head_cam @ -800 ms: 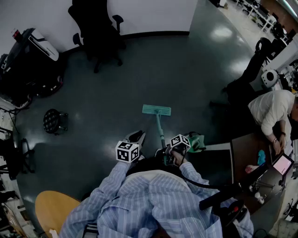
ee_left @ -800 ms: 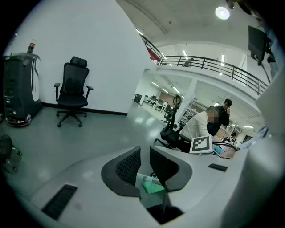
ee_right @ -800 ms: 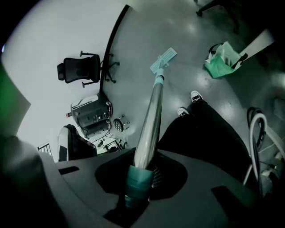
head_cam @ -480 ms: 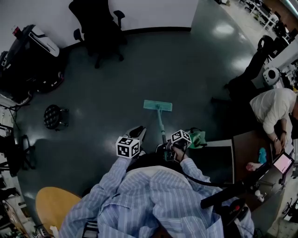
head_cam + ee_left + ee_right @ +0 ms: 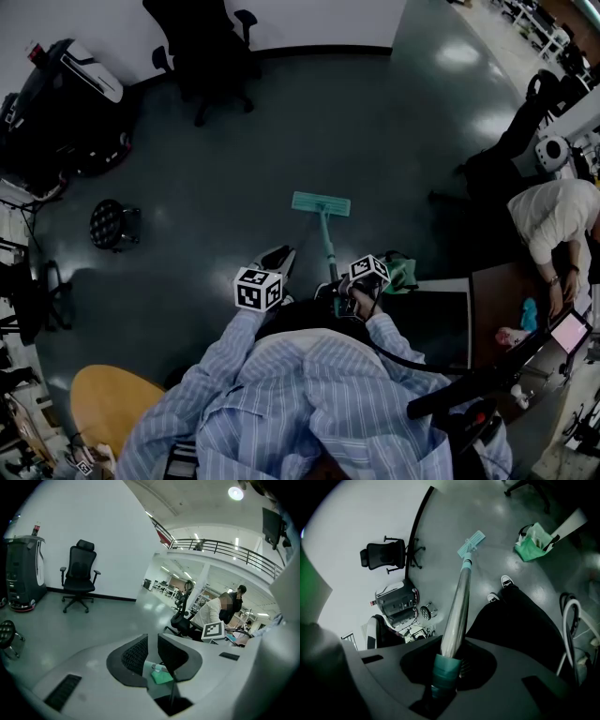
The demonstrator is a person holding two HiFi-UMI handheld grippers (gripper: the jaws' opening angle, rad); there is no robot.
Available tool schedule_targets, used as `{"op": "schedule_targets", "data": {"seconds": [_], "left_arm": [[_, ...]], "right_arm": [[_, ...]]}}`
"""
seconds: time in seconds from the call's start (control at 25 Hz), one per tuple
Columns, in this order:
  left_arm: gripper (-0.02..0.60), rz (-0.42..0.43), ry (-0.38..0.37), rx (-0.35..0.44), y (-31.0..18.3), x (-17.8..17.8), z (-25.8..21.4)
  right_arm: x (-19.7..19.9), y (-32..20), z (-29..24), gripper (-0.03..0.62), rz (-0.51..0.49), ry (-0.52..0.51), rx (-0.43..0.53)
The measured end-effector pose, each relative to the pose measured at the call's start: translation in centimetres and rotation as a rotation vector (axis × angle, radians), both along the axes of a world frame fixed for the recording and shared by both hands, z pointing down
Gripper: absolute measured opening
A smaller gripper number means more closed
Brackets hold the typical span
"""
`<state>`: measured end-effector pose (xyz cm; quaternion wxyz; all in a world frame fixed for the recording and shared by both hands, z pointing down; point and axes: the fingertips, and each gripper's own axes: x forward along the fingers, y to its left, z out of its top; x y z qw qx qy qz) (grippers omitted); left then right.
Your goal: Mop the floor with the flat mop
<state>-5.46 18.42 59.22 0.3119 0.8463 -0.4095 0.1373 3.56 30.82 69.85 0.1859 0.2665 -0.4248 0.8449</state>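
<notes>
The flat mop's teal head lies flat on the dark floor in front of me, and its pole slopes back toward my body. My right gripper is shut on the pole. In the right gripper view the silver pole and its teal grip run out between the jaws to the mop head. My left gripper hovers just left of the pole without touching it. Its jaws stand slightly open with nothing between them. Through the gap I see a bit of the mop.
A black office chair stands by the far wall and a black machine at far left. A small black stool is on the left floor. A green bag or bin sits right of the pole. A desk and a seated person are at right.
The whole view has shifted slightly, so everything sits a little higher in the picture. The mop head stays at about the same floor spot. Both grippers keep their states.
</notes>
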Motion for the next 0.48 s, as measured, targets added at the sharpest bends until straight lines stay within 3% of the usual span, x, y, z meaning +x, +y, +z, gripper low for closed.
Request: {"op": "schedule_targets", "data": {"seconds": [0.48], "left_arm": [[0.069, -0.038, -0.021, 0.016, -3.4, 2.9, -0.3]], "right_arm": [[3.4, -3.6, -0.2, 0.061, -0.04, -0.006, 0.004]]}}
